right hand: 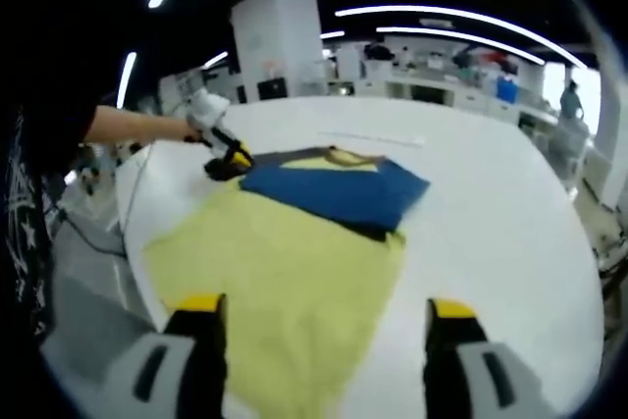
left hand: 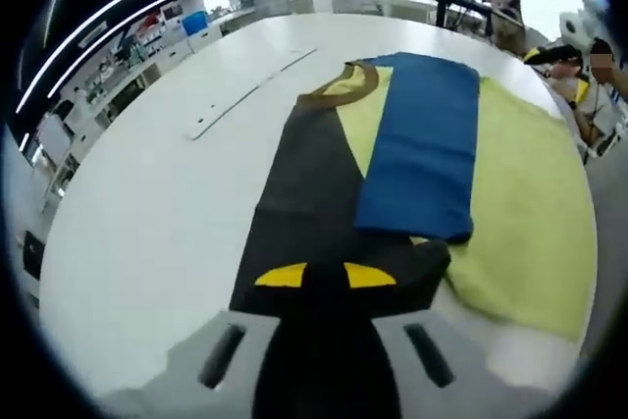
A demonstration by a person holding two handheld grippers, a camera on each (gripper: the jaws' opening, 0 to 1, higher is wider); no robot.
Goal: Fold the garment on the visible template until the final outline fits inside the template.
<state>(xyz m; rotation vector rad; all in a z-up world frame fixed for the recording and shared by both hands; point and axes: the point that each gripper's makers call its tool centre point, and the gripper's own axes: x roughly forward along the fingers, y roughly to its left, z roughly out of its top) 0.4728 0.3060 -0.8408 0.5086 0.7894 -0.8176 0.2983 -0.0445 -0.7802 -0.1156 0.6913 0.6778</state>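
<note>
Fingers (left hand: 285, 276) of the left gripper (left hand: 324, 277) were pinched on the dark edge of the garment (left hand: 417, 159), seen also in the right gripper view at the cloth's far corner. The right gripper (right hand: 324, 326) hung above the near edge of the yellow template (right hand: 275, 282), fingers spread wide and holding nothing. The garment, blue folded over black, lay lengthwise away from the left gripper, partly on the template, on the white surface (left hand: 147, 203).
</note>
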